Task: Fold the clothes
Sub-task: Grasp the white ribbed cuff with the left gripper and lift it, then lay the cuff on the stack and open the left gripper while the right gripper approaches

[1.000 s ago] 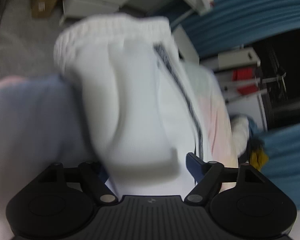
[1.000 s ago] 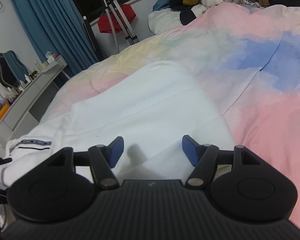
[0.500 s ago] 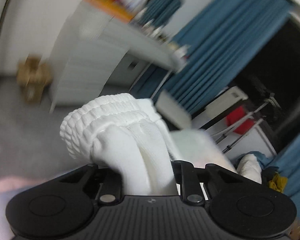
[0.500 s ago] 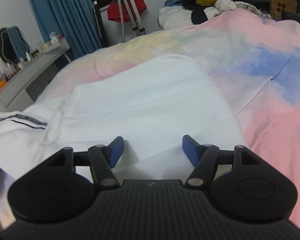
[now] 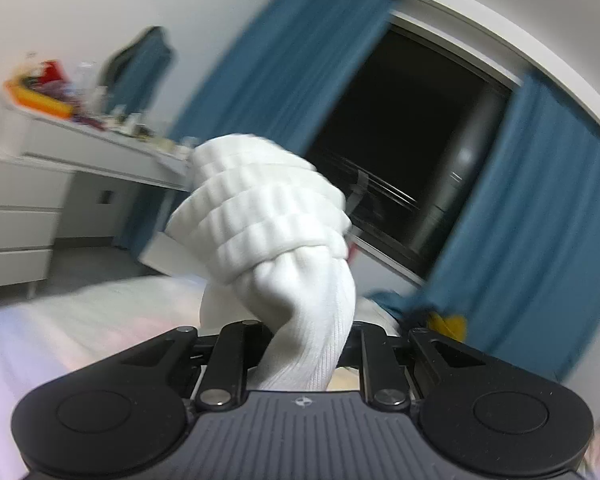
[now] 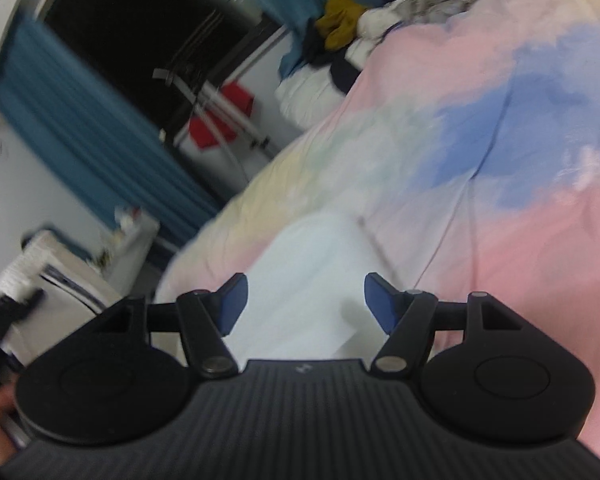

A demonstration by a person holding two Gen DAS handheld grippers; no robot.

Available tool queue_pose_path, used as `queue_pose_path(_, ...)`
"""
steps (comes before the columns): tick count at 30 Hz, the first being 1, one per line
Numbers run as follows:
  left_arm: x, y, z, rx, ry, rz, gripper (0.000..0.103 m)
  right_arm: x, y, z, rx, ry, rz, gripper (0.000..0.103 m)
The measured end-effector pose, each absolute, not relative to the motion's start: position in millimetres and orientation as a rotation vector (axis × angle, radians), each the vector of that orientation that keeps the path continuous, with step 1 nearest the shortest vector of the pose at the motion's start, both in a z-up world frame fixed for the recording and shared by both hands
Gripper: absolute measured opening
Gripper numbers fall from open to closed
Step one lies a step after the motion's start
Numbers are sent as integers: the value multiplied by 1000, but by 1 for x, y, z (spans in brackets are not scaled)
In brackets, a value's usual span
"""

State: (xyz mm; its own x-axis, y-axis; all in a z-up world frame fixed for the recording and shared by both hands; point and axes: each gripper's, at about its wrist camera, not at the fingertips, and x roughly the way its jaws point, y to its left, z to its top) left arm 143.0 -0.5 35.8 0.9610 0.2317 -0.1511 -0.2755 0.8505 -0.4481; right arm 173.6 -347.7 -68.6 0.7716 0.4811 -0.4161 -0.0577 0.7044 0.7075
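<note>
- White knit garment [image 5: 284,248]: a bunched length of it rises between the left gripper [image 5: 304,344] fingers, ribbed and elastic at the top where the band is scrunched into stacked ridges, finer and smoother in the knit lower down near the tool.
- Left gripper is clamped tight on that cloth; its fingertip pads are buried in the fabric and cannot be seen, only the black linkage bars on each side of it.
- More of the white garment [image 6: 300,280] lies spread on the bed in the right wrist view, flat and smooth, blurred so that seams and edges are hard to trace; its near part is cut off by the tool body.
- Right gripper [image 6: 305,307] hangs over that flat cloth with its blue-padded fingers [image 6: 232,304] spread wide and nothing between them.
- Bedspread [image 6: 520,184] under the garment is soft and lightly creased, washed in pink, blue and pale yellow patches.
- At the far end of the bed a heap of clothes [image 6: 348,28], mustard, dark and white, is too smeared to sort out.
- Teal curtains [image 5: 532,216] hang in soft pleats on both sides of a dark window [image 5: 412,128].
- White dresser [image 5: 40,184] with drawers stands at left, its top cluttered with small blurred items.
- Red cloth [image 6: 224,116] hangs on a metal rack near the window; details are lost to motion blur.
</note>
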Motion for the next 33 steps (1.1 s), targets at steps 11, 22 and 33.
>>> queue_pose_path(11, 162, -208, -91, -54, 389, 78, 19, 185, -387, -85, 880, 634, 310, 68)
queue_pose_path(22, 183, -205, -93, 146, 541, -87, 57, 192, -359, -96, 898, 692, 476, 68)
queue_pose_path(33, 132, -86, -97, 322, 598, -112, 59, 188, -314, -101, 824, 725, 558, 72)
